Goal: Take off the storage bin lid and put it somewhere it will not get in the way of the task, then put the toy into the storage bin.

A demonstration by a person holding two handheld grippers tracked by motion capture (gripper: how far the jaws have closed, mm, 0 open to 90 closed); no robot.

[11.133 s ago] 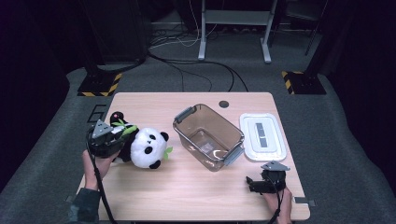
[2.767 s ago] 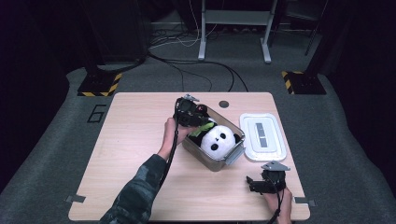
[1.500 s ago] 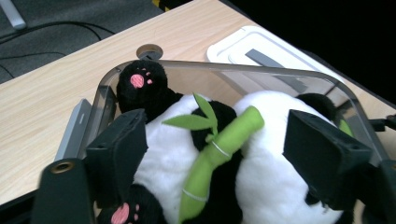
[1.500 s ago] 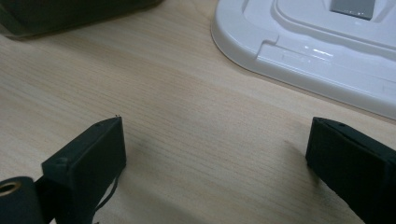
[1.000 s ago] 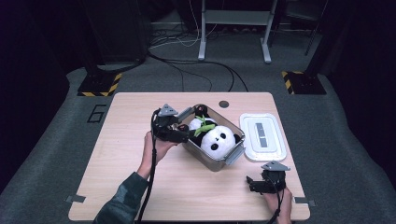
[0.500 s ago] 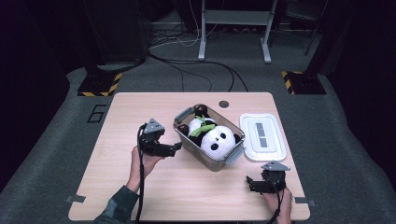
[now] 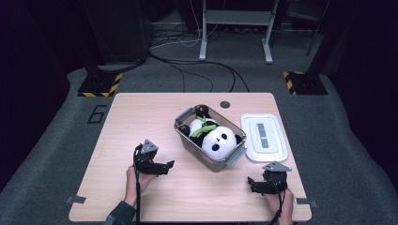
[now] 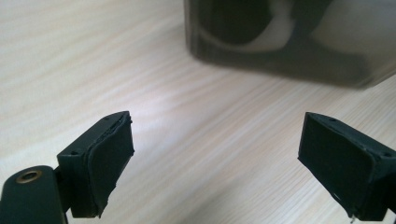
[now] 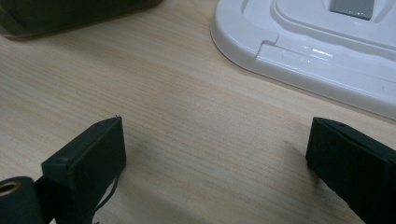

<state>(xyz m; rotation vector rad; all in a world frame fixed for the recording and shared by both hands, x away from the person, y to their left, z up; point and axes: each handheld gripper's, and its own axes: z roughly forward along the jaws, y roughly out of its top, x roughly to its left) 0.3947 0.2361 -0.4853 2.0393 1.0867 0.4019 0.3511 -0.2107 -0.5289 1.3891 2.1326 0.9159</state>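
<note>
A black-and-white plush panda (image 7: 214,136) with a green leaf lies inside a clear plastic box (image 7: 186,139) at the middle of the wooden table (image 7: 141,117). The box's white lid (image 7: 264,137) lies flat on the table to its right. My left gripper (image 7: 170,164) is low over the table, left of the box, open with nothing between its fingers. In the left gripper view (image 8: 215,158) the box wall (image 8: 280,42) is just ahead. My right gripper (image 7: 250,183) rests open near the front right edge. In the right gripper view (image 9: 215,158) the lid (image 9: 327,51) lies ahead of the jaws.
A small dark round hole (image 7: 225,104) marks the table's back edge behind the box. Cables (image 7: 187,56) and desk legs (image 7: 234,28) stand on the grey floor beyond. Bare tabletop lies at the left and along the front.
My left gripper has drawn back from the box toward the front left and sunk down to the table. The panda stays in the box. The right gripper has not moved.
</note>
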